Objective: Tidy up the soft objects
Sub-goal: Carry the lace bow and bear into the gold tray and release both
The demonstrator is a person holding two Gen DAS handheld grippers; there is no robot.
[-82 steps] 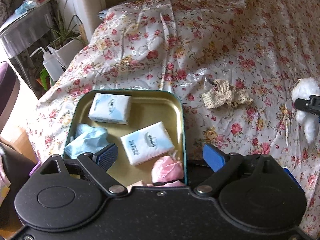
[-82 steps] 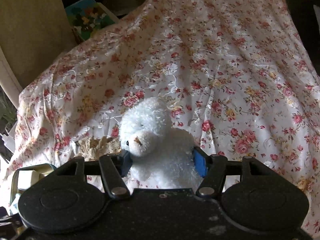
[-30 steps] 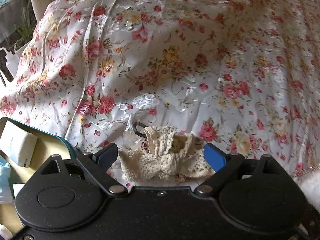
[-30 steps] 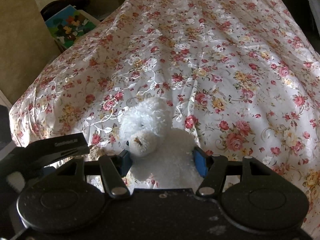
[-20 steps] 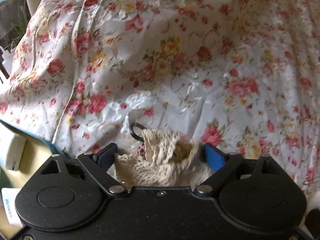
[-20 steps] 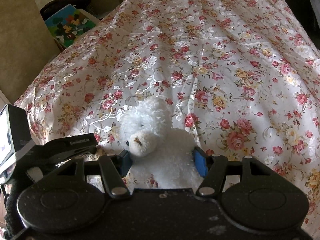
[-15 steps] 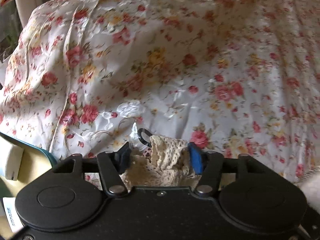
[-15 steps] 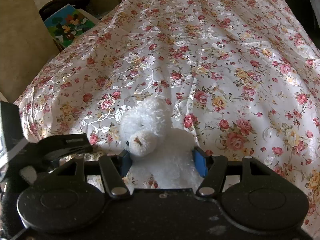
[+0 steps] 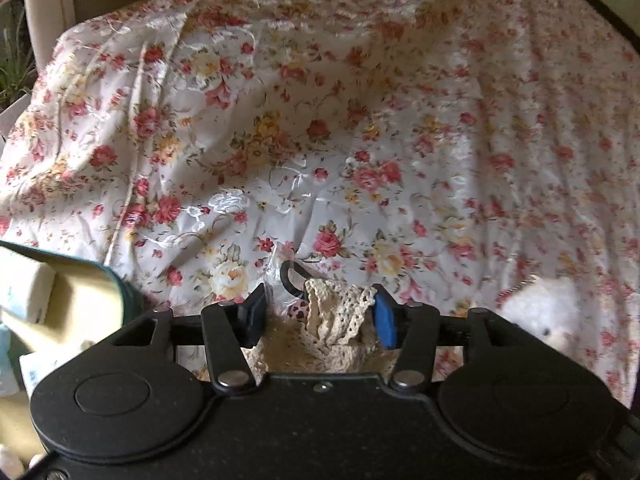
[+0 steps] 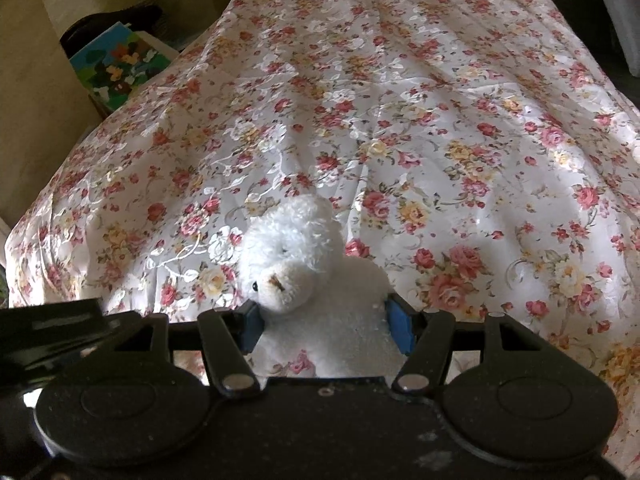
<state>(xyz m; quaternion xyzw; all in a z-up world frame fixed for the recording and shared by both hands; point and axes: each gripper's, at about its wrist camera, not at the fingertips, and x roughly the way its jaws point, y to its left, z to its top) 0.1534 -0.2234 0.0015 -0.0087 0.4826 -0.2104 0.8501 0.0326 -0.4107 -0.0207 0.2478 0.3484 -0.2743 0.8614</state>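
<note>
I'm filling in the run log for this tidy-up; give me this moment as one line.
left gripper: just closed on lace | right gripper: shut on plush bear | tin: at left, holds tissue packs | bed cover

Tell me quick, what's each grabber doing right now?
Left gripper: jaws have just been closing, now shut on the cream lace cloth.
Right gripper: jaws shut on the white teddy bear.
</note>
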